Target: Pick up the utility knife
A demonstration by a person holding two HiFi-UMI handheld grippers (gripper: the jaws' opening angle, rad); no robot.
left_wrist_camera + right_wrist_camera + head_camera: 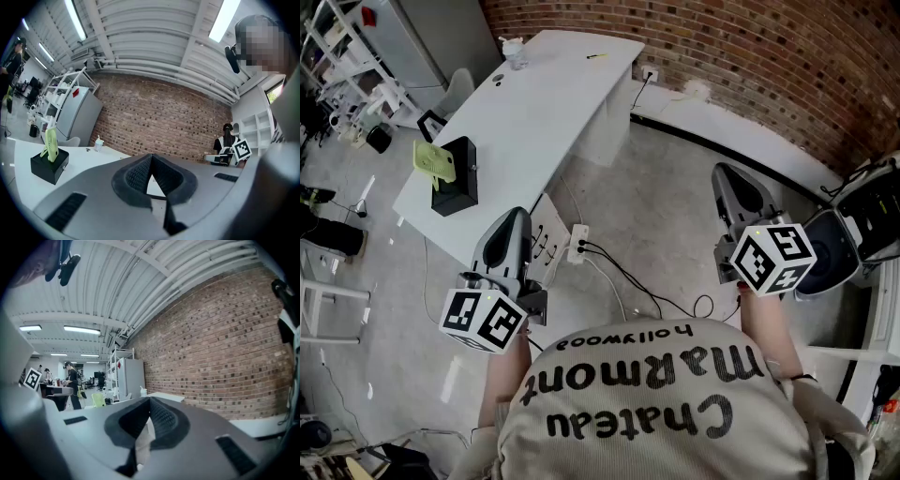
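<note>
Both grippers are being held roughly level over the floor, short of the white desk [534,103]. L gripper [512,217]: fingers are being held pressed together, nothing btwn them. R gripper [733,174]: fingers also pressed together, empty. A small yellow-black item, prob. the utility knife [598,56] (too small to confirm), is lying at the desk's far end, well apart from both grippers. A black box [455,178] w/ a pale-green item [434,157] on top is sitting at the desk's near left edge. A cup [516,53] is standing at the far left corner. A power strip [578,242] is lying on the floor beside the desk.
</note>
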